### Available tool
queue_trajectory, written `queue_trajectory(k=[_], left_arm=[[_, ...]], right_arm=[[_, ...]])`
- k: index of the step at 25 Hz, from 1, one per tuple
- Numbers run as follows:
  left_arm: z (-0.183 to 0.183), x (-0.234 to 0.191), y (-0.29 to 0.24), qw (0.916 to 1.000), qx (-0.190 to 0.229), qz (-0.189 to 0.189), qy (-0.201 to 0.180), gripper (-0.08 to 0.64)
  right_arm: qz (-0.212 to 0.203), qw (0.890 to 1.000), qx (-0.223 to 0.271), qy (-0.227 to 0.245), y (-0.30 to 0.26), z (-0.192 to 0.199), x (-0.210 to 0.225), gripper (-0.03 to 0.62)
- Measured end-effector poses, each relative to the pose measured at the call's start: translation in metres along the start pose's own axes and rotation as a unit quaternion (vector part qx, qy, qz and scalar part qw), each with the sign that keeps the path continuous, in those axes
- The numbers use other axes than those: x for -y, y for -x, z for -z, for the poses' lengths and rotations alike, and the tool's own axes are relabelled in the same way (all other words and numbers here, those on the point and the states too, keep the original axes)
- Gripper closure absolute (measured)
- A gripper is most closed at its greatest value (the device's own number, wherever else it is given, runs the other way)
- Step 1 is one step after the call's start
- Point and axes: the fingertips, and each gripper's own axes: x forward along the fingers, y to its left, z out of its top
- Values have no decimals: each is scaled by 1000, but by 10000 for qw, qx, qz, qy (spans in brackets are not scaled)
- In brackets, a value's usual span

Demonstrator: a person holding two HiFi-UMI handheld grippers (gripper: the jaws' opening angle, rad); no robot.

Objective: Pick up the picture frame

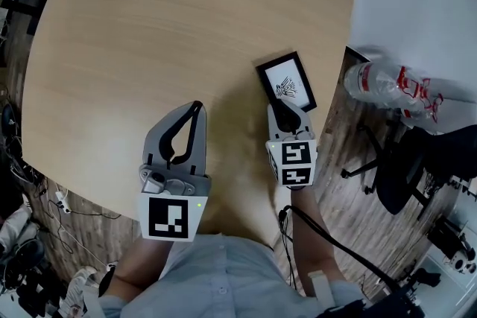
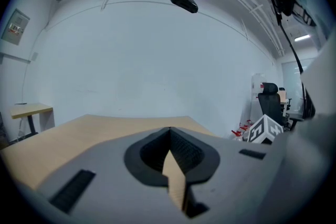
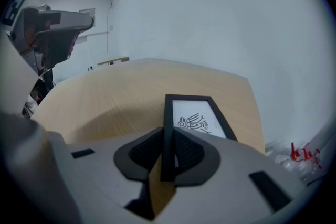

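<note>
On the wooden table (image 1: 149, 26), right fingers (image 3: 191, 153) clamp the picture frame (image 1: 286, 82); left fingers (image 1: 165, 134) closed.

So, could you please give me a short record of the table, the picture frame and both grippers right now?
table: light wood
picture frame: black border, line drawing, near the table's right edge
right gripper: tongs closed on the frame's black border
left gripper: tongs together, nothing between them
beside the table: clear bottle, black chair
</note>
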Motion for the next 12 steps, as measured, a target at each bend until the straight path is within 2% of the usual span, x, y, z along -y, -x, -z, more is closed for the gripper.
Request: queue_trajectory(k=[7, 12], left_arm=[[-14, 2, 15, 9993, 353, -43, -144, 558], [-44, 25, 40, 9971, 689, -46, -313, 558]], right_arm=[[-133, 9955, 934, -110, 29, -45, -17, 531], [-269, 9811, 1913, -51, 92, -102, -34, 531]])
